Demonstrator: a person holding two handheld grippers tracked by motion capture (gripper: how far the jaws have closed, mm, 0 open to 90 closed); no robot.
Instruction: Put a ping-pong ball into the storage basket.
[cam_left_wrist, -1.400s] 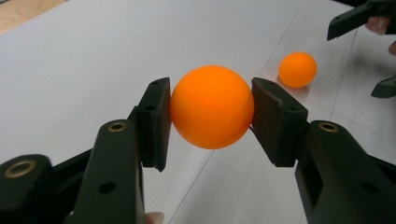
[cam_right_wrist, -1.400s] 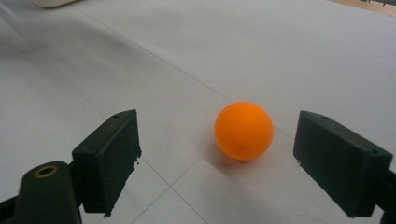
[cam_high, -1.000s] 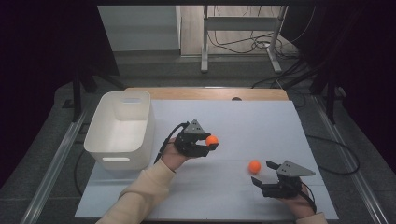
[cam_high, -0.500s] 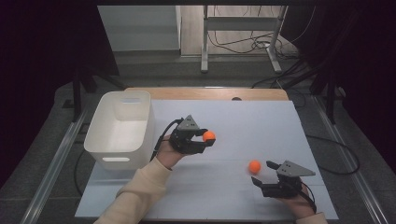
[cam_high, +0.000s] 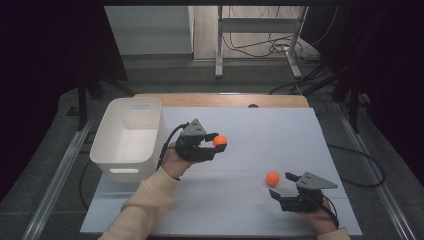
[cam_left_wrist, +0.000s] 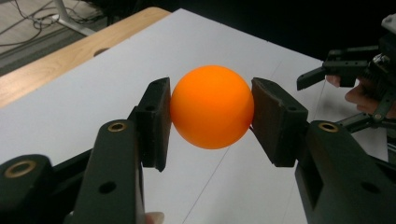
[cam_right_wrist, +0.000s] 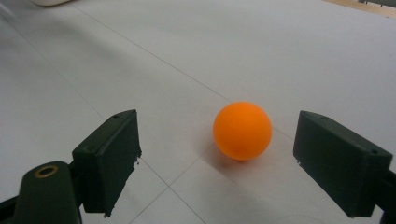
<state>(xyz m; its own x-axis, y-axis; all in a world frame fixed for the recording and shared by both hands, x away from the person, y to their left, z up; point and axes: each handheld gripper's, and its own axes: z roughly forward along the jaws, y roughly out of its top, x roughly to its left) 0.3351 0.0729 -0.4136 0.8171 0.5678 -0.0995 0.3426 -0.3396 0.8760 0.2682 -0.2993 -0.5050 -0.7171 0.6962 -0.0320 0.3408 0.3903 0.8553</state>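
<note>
My left gripper (cam_high: 216, 145) (cam_left_wrist: 212, 114) is shut on an orange ball (cam_high: 220, 141) (cam_left_wrist: 212, 113), held above the white table top just right of the white bin (cam_high: 129, 137). Both pads press on the ball's sides in the left gripper view. A second orange ball (cam_high: 272, 178) (cam_right_wrist: 242, 130) lies on the table near the front right. My right gripper (cam_high: 283, 186) (cam_right_wrist: 217, 161) rests low just behind it, open, with the ball a little ahead of its two pads and touching neither.
The white bin is empty and stands at the table's left side. A wooden strip (cam_high: 220, 100) runs along the far edge. Beyond it are a metal frame's legs and cables on the floor. The right hand and its gripper (cam_left_wrist: 355, 79) appear at the right of the left gripper view.
My left hand has risen and shifted toward the bin with the orange ball in its grip. The right gripper and the second ball have stayed where they were.
</note>
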